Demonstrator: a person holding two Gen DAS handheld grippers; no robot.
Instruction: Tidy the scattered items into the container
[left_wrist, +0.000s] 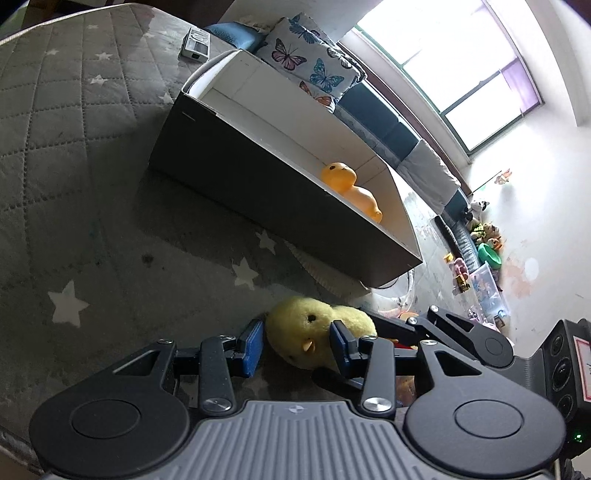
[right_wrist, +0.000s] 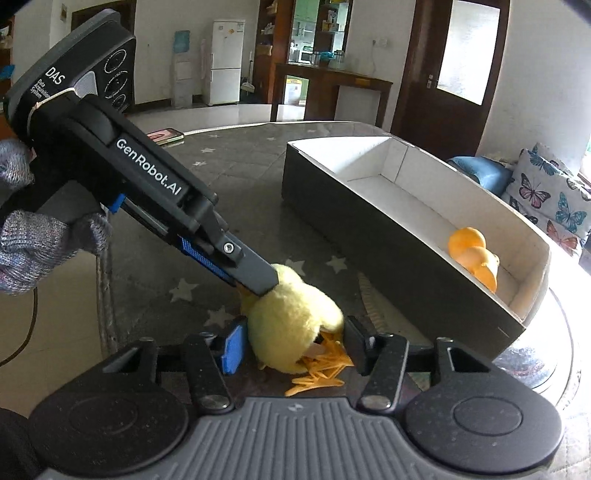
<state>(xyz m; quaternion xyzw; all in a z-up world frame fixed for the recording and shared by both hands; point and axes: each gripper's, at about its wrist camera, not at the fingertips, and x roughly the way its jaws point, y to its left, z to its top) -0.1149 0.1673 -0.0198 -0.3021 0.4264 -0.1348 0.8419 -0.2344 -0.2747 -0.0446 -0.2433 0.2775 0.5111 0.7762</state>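
Pinching a yellow plush chick from both sides, left tool and right tool grip it low centre frame, steadying the floppy toy for the box beyond, where an orange duck already lies.

Both tongs are matte black linkages with silver screws, round pivot caps and a ribbed grey base; the left tongs and right tongs carry blue pads; white lettering reads GenRobot.AI (also DAS); the hand wears a grey knit glove.
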